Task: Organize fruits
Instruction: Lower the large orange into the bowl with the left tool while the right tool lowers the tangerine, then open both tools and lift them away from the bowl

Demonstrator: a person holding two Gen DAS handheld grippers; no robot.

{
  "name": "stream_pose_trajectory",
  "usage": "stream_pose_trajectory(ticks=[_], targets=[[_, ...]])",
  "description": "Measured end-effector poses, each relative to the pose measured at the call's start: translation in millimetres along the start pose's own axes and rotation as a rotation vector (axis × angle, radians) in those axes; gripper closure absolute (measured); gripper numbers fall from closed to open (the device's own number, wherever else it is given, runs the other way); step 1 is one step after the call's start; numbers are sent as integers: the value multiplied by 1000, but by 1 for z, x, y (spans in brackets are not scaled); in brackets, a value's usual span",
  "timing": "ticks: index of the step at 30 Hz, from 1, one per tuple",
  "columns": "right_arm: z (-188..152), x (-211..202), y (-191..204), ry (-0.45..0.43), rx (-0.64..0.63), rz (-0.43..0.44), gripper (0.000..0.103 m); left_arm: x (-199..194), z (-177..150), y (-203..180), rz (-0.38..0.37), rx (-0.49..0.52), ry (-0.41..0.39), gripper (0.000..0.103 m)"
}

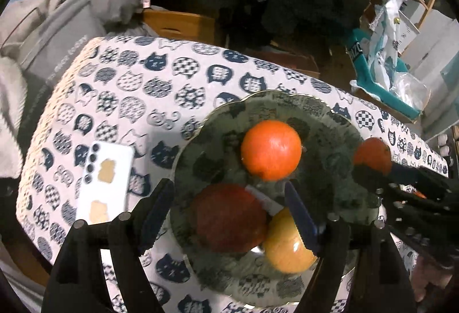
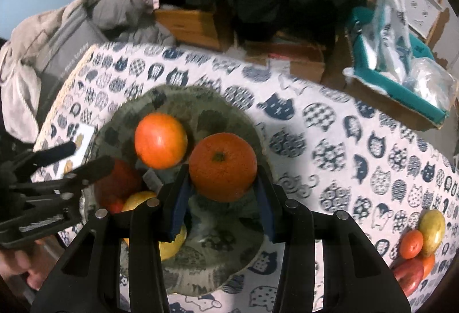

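glass, greenish and see-through, makes up the scalloped plate point(image 1: 338, 123) sitting on our table, whose cloth point(image 1: 120, 89) is white with dark blue cat heads printed all over it. we hold our right gripper point(image 2: 222, 192) above the plate's near right part, its two blue-padded fingers clenched on an orange point(image 2: 222, 171) with the stalk end facing up; from the left wrist view the same orange point(image 1: 373, 155) shows at the plate's right edge, clamped at the tip of that gripper. our left gripper point(image 1: 229, 215) hangs over the plate with its jaws released and nothing pressed between the pads; under the gap lie a red apple point(image 1: 229, 218) and, touching it on the right, a yellow fruit point(image 1: 287, 244), with a white slip point(image 1: 262, 198) lying across the two. farther back on the plate rests a smooth orange-red fruit point(image 1: 271, 149), apart from the apple. a white phone point(image 1: 104, 184) lies face down on the cloth just left of the plate. in the right wrist view a small heap of more fruit point(image 2: 421, 241) waits on the cloth well to the right, near the table edge: a yellow one, small orange ones and a red one touching each other. grey clothing point(image 1: 57, 34) is piled beyond the table's far left corner, and a teal box point(image 2: 401, 89) with plastic bags stands off to the far right.
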State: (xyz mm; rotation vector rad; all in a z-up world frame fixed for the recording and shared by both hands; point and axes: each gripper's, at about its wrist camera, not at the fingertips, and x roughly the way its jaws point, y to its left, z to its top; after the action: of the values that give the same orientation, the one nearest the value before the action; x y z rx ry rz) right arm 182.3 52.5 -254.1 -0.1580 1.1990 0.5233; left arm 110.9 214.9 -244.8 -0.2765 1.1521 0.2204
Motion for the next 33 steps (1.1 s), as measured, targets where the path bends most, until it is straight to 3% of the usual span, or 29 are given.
stream_pose_trajectory(ticks=[9,12,15,28,33], targets=[[-8,26,21,71,-38,7,60,-10,-13,21,19,-32,0,22],[-8,27,27,73,-50,13,54,-13,-15,25,20,-37,-4,22],[-6,21,32,47,-63,14,43,-18,-15,27,18,-43,-12,22],[2,-39,12,-90,-2,-22,38,-56,-13,13,8,-20,-97,22],[0,-69,3,-150,7,-54,37,-79,-14,2,-4,-9,-151,15]])
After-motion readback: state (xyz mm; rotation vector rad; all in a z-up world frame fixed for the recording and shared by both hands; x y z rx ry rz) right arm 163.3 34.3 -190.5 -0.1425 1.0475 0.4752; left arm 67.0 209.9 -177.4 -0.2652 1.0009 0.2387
